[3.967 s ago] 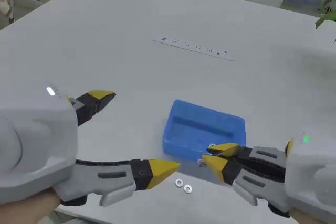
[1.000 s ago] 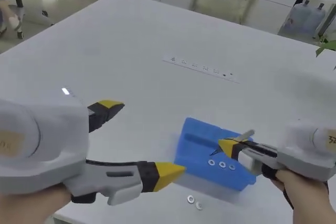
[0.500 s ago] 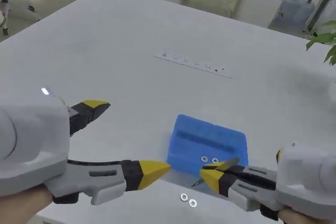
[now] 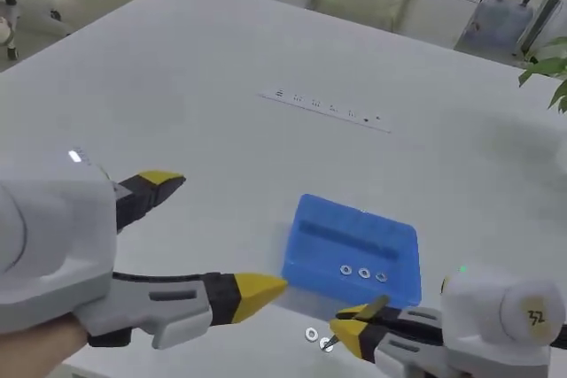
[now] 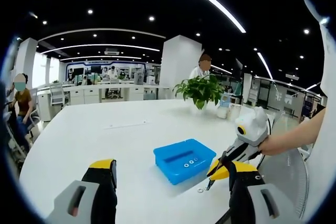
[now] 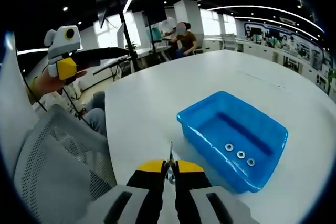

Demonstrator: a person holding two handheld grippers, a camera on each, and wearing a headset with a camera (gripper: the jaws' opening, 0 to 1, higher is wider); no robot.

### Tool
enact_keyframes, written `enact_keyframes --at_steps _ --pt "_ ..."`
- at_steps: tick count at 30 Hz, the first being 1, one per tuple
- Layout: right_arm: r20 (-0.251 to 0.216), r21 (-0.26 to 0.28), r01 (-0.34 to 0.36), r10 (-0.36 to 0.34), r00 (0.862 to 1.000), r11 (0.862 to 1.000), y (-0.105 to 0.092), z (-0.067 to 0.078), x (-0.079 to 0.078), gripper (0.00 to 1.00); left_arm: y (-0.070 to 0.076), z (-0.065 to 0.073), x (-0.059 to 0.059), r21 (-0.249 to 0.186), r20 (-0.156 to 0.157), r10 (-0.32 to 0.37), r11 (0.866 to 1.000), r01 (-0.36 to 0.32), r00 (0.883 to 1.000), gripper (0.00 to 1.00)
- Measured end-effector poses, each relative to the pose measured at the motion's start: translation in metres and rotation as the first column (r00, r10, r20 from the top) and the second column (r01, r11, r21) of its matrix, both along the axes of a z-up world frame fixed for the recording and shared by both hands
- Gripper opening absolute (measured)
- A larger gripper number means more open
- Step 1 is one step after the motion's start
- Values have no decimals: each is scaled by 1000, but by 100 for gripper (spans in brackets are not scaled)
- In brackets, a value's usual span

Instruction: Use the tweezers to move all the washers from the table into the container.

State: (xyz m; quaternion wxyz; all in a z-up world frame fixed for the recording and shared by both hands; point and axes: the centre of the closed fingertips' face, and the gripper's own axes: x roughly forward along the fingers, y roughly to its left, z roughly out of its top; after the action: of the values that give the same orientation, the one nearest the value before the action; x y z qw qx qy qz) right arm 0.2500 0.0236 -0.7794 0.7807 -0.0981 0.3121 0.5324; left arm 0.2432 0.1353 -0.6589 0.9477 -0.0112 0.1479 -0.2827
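Noted: right gripper (image 4: 353, 332) pinched tweezers (image 6: 170, 155) beside bottom-centre washers (image 4: 311, 335), left gripper (image 4: 217, 233) spread; a skewed nip risked flicking one off the counter (image 4: 221, 59).

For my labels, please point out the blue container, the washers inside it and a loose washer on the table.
blue container (image 4: 294, 236), head view, left wall
washers inside (image 4: 363, 272), head view, middle washer
loose washer (image 4: 311, 335), head view, its ring
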Motion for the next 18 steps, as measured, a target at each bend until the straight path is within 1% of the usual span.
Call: enact_keyframes --at_steps 3,4,6,8,11,13,16,18 --pt "47 -50 -48 50 998 998 1 -1 -3 3 0 0 0 -1 2 1 1000 -1 1000 90" --pt "56 -58 -65 69 996 996 3 -1 -4 3 0 0 0 -2 3 1 1000 -1 1000 90" --pt "90 -89 -96 104 991 991 4 -1 -7 3 -1 1 0 -4 5 1 1000 -1 1000 90" --pt "105 -101 -117 127 986 988 7 -1 -10 3 -1 1 -1 -2 6 -1 1000 1 1000 90" --pt "121 -113 -122 136 983 986 9 -2 -9 3 -1 1 -1 -2 7 0 1000 0 1000 90" --pt "130 -116 -115 130 983 987 9 -3 -7 3 0 2 -1 -3 10 2 1000 -2 1000 90" --pt "134 -113 -115 130 983 987 9 -3 -8 3 2 2 -1 -2 12 9 1000 -9 1000 90" --pt "163 -124 -120 139 977 985 9 -3 -8 3 2 3 -1 -6 17 13 1000 -13 1000 90"
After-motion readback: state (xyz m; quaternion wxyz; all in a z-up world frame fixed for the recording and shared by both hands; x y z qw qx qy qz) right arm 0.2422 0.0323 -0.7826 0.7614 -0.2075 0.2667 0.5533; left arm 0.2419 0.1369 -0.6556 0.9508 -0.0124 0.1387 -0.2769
